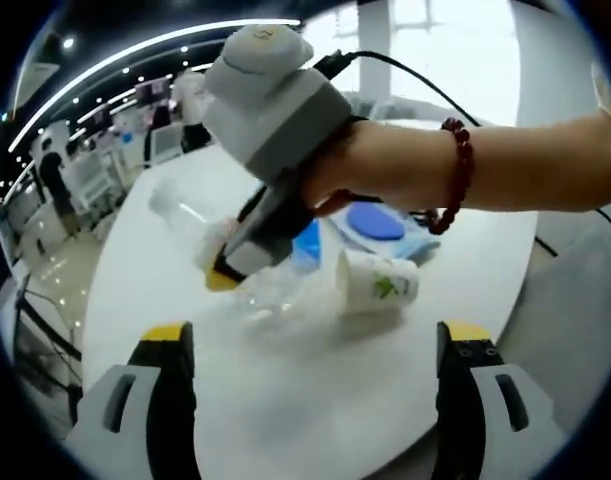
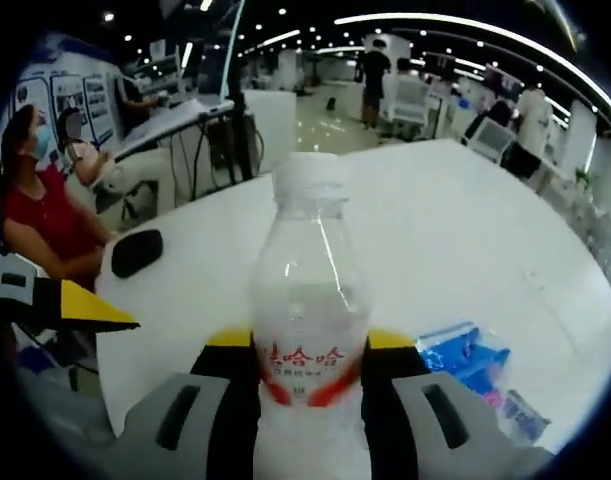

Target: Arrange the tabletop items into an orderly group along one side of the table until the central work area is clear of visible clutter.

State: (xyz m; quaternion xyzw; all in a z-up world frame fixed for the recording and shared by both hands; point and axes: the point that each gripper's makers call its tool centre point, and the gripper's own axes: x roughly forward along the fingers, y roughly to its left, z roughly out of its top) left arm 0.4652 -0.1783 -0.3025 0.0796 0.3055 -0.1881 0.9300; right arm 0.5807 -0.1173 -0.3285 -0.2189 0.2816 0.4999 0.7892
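A clear plastic water bottle with a red label and white cap stands between the jaws of my right gripper, which is shut on it. In the left gripper view the right gripper, held by a hand with a red bead bracelet, holds the same bottle over the white round table. A white paper cup with a green print lies on its side beside it. My left gripper is open, its jaws wide apart above the table's near part.
A blue round lid and a blue packet lie behind the cup. The right gripper view shows the blue packet at lower right, a black oval object near the table edge, and seated people beyond it.
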